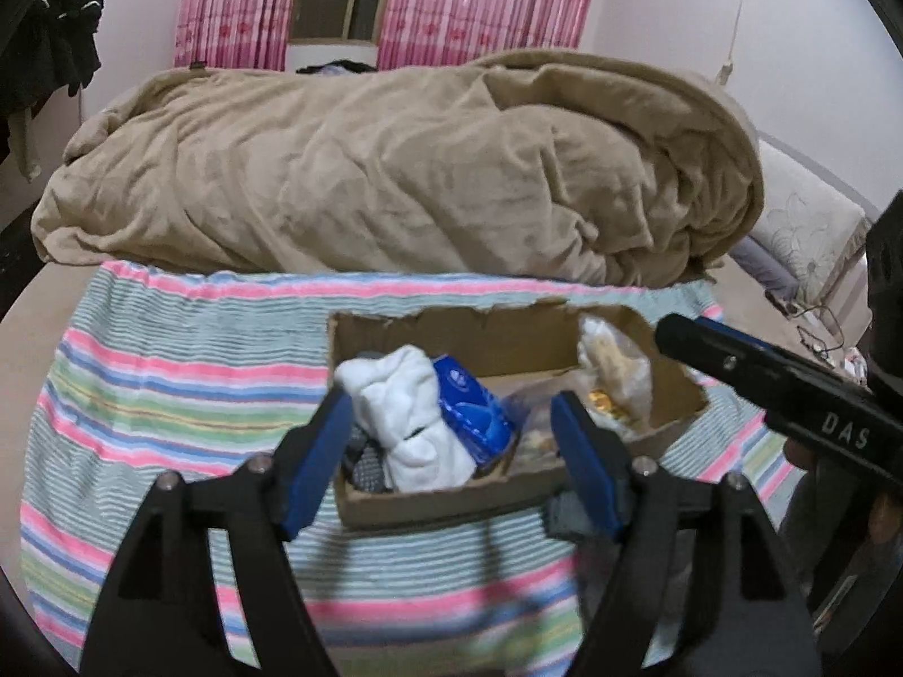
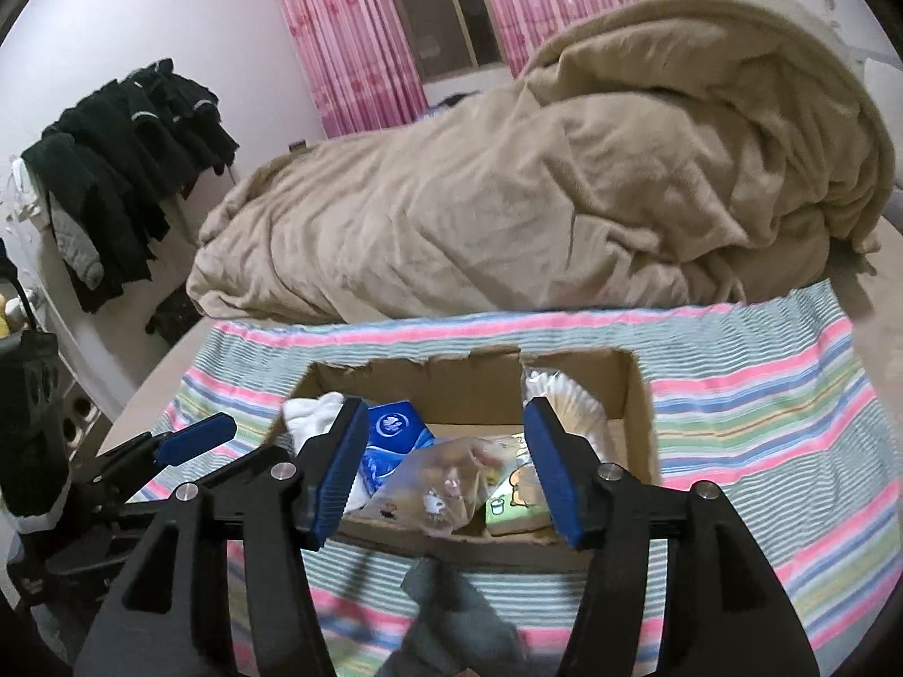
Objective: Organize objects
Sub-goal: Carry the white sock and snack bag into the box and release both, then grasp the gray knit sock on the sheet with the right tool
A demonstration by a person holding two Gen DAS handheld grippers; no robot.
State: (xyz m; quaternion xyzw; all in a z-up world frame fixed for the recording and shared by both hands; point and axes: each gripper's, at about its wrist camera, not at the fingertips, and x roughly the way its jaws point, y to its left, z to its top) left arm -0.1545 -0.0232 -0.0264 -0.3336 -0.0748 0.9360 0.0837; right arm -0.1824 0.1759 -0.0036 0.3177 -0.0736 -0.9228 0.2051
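The box (image 1: 508,338) sits on the striped cloth (image 1: 169,372) on the bed, open at the top, and I see it from both wrists. At its left end lies a white towel (image 1: 406,417), with a blue pack (image 1: 474,412) touching it on the right. In the middle I see a clear bag (image 2: 446,479) with small printed figures and a green carton (image 2: 508,508) just beside it. At the right end stands a stack of white paper cups or liners (image 2: 570,406); I cannot tell which. A grey cloth (image 2: 451,609) lies on the striped cloth in front of the box, against its near wall, under my right gripper (image 2: 446,474).

Behind the box a tan blanket (image 1: 395,169) is heaped across the bed, with pink curtains (image 1: 237,5) beyond and dark clothes (image 2: 124,169) hanging at the left.

My left gripper (image 1: 451,445) hangs over the near left part of the box, fingers spread with nothing between them, the towel and blue pack framed in the gap. My right gripper is spread wide and empty too, above the box's near edge, bracketing the bag and carton.
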